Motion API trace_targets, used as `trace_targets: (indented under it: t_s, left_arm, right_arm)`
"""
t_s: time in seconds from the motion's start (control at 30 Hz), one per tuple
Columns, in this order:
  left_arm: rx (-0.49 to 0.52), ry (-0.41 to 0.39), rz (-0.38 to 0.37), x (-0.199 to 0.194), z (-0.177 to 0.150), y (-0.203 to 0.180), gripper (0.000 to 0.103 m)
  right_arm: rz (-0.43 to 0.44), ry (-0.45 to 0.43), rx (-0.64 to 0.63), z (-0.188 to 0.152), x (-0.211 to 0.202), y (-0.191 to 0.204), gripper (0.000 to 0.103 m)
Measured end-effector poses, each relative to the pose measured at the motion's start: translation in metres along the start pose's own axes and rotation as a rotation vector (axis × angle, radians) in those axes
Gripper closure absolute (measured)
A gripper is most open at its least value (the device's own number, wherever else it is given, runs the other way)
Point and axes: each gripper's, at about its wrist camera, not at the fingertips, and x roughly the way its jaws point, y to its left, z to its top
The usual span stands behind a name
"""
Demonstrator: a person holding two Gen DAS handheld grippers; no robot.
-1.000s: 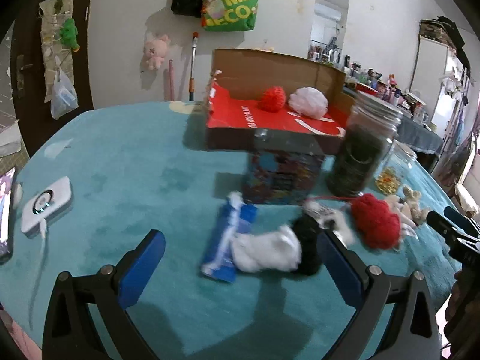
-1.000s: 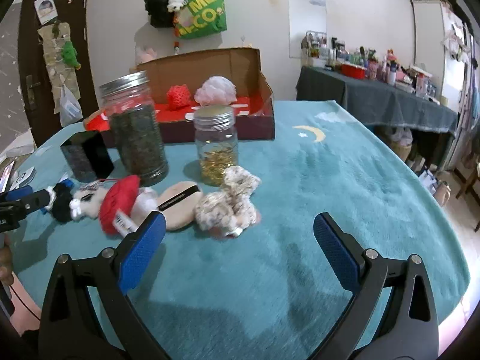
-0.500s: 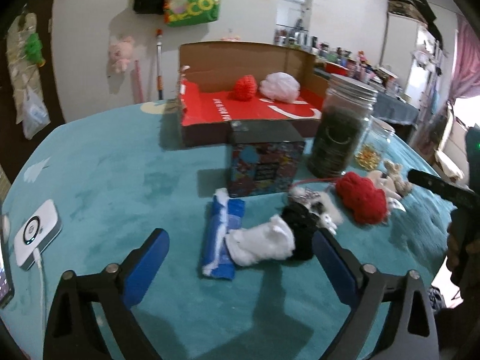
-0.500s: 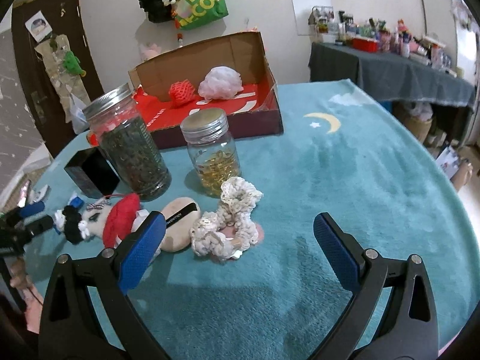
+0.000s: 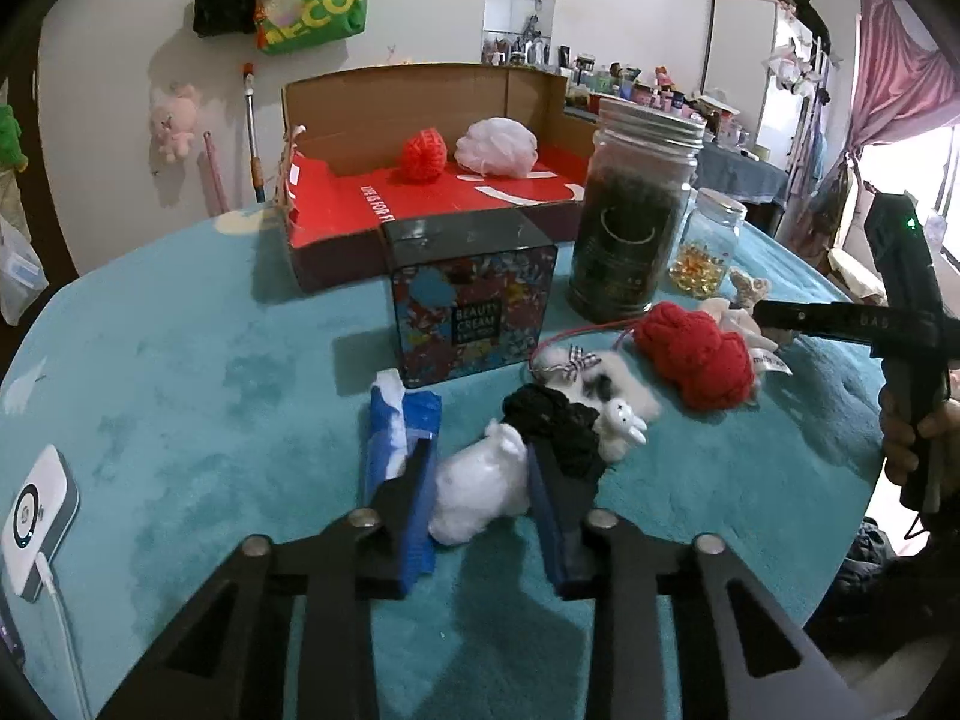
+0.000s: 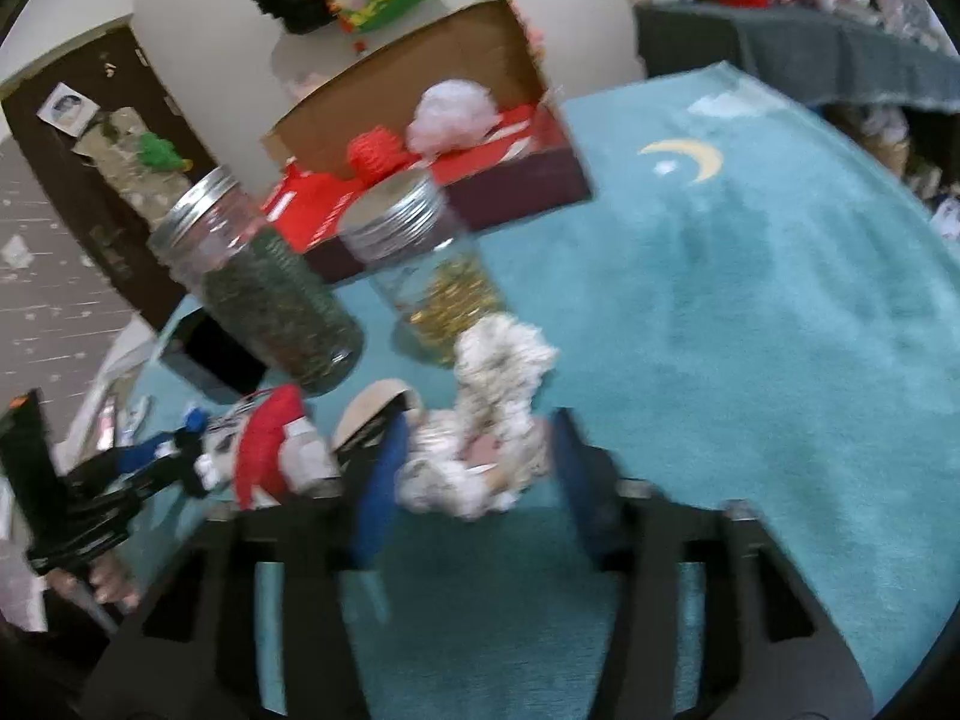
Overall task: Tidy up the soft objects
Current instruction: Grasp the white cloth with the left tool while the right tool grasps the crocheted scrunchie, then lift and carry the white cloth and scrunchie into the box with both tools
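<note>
The white fluffy wad (image 5: 480, 489) lay low in the centre of your left wrist view, on the teal desk (image 5: 210, 372), and it was now pinched between the blue pads of your left hand-held gripper (image 5: 483, 495). A second before, those jaws had stood wide apart with the wad lying free between them; they had since shut onto it. Just right of it sat the black scrunchie (image 5: 558, 420), touching the right finger, so you might drag it along.

In the blurred right wrist view, the cream knitted scrunchie (image 6: 486, 426) sat at centre, between the jaws of your right hand-held gripper (image 6: 474, 474), which were closing from the wide stance of half a second earlier; whether the pads pressed it yet I could not tell.

Both grasps looked like the pick-up stage. The red cardboard box (image 5: 336, 210), in the upper middle of the left view, already held a red knitted ball (image 5: 425, 155) and a white mesh puff (image 5: 495, 147), so it seemed the likely destination.
</note>
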Motion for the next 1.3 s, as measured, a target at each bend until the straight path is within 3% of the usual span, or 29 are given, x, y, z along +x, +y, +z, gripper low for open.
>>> trace_targets:
  t_s: [0.07,0.17,0.33,0.43,0.87,1.3]
  left_arm:
    - [-0.014,0.003,-0.003,0.000,0.000,0.003,0.080]
    - [-0.016,-0.004,0.009,-0.004,0.002,0.004,0.081]
    - [-0.031,-0.049,0.024,-0.019,0.012,0.004,0.081]
    - [-0.057,-0.077,-0.020,-0.025,0.021,0.003,0.081]
    - [-0.045,-0.080,-0.183,0.006,0.053,-0.046,0.081]
    - [-0.049,-0.063,-0.220,0.019,0.062,-0.054,0.081]
  right_arm:
    - [0.010,-0.010,-0.023,-0.002,-0.002,0.005,0.077]
    - [-0.004,-0.043,-0.044,-0.003,-0.007,0.009,0.080]
    - [0.003,-0.112,-0.078,0.001,-0.027,0.019,0.080]
    - [0.017,-0.133,-0.104,0.004,-0.035,0.027,0.080]
    - [0.127,-0.074,-0.187,0.004,-0.019,0.063,0.080]
    - [0.192,-0.023,-0.195,0.006,-0.003,0.072,0.080]
